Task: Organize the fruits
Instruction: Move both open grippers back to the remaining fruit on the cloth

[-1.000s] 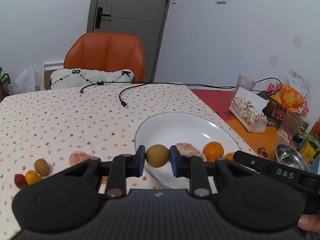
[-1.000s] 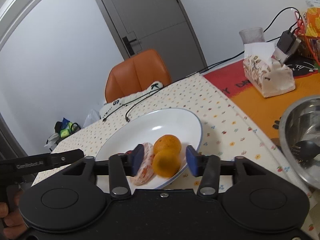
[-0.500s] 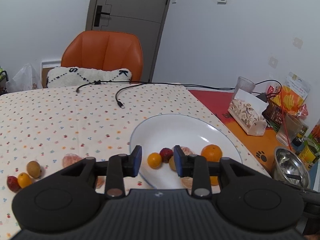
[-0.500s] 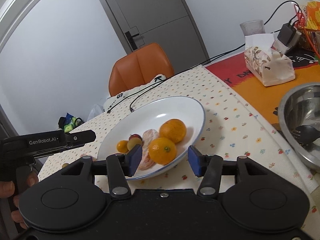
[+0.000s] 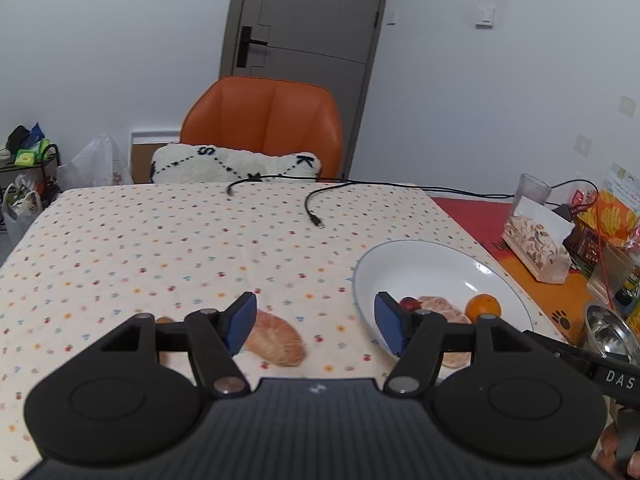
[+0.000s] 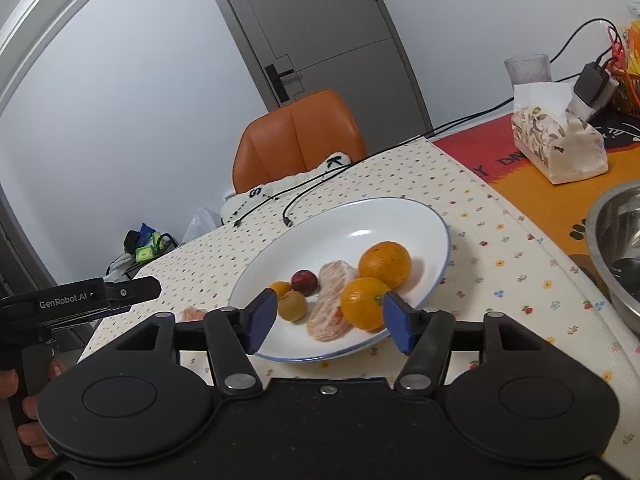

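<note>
Resting in the white plate [image 6: 404,216] are two oranges [image 6: 385,264], a peeled citrus piece [image 6: 334,300], a brownish-green fruit [image 6: 292,306], a small orange fruit [image 6: 280,287] and a dark red one [image 6: 304,282]. Another peeled piece [image 5: 276,340] lies on the tablecloth [image 5: 160,248], left of the plate. Both the left gripper [image 5: 316,324] and right gripper [image 6: 330,320] gape, empty. "GenRobot.AI" marks the left handle [image 6: 76,300].

Soft, even indoor light fills both views, with only faint shadows under the fruit. A small white glare spot sits on the round white ceramic plate [image 6: 424,216], and the shiny steel bowl [image 6: 616,240] gleams dully. Fisheye distortion bends the grey door [image 6: 320,28] and darkens the corners. Focus is mostly sharp.
</note>
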`<state>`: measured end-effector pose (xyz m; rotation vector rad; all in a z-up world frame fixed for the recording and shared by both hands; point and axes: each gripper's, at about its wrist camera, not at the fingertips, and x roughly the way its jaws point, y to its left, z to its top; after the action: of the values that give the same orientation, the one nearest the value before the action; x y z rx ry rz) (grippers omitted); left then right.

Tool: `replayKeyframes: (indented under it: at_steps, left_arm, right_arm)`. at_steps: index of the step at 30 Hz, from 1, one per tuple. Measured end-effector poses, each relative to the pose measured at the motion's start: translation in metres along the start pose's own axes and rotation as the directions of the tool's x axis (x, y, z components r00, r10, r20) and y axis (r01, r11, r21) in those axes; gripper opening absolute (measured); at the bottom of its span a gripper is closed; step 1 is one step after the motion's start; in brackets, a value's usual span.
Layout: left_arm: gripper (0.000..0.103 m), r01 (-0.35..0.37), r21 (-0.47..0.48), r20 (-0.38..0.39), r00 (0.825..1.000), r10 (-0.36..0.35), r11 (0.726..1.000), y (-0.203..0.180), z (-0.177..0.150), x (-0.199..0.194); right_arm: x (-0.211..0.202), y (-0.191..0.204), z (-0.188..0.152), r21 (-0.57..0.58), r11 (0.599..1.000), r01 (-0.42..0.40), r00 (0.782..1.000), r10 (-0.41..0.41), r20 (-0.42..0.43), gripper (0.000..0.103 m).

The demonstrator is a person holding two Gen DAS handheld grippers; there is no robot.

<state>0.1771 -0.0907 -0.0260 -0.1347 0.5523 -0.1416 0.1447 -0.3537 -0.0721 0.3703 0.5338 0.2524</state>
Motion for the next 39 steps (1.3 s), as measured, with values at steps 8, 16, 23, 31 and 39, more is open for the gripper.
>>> replayKeyframes:
  at_steps: [8, 16, 23, 31, 39]
  left_arm:
    - [0.065, -0.033, -0.032, 0.014, 0.999, 0.034, 0.999, 0.022, -0.003, -0.017]
    - [0.069, -0.063, -0.063, 0.031, 0.997, 0.065, 0.996, 0.039, -0.008, -0.032]
    - [0.072, -0.091, -0.078, 0.037, 0.995, 0.094, 0.993, 0.054, -0.013, -0.044]
    - [0.072, -0.123, -0.12, 0.024, 0.992, 0.127, 0.985, 0.079, -0.02, -0.05]
    - [0.072, -0.138, -0.143, 0.013, 0.99, 0.142, 0.98, 0.098, -0.028, -0.052]
  right_arm:
    - [-0.004, 0.016, -0.002, -0.021, 1.0, -0.017, 1.0, 0.018, 0.005, 0.067]
    - [-0.006, 0.031, -0.004, -0.041, 0.998, -0.045, 0.999, 0.045, 0.002, 0.072]
    - [-0.003, 0.047, -0.008, -0.059, 0.996, -0.072, 0.997, 0.072, -0.008, 0.073]
    - [0.006, 0.065, -0.012, -0.084, 0.992, -0.095, 0.995, 0.093, -0.028, 0.076]
    - [0.018, 0.083, -0.016, -0.116, 0.985, -0.13, 0.991, 0.124, -0.052, 0.079]
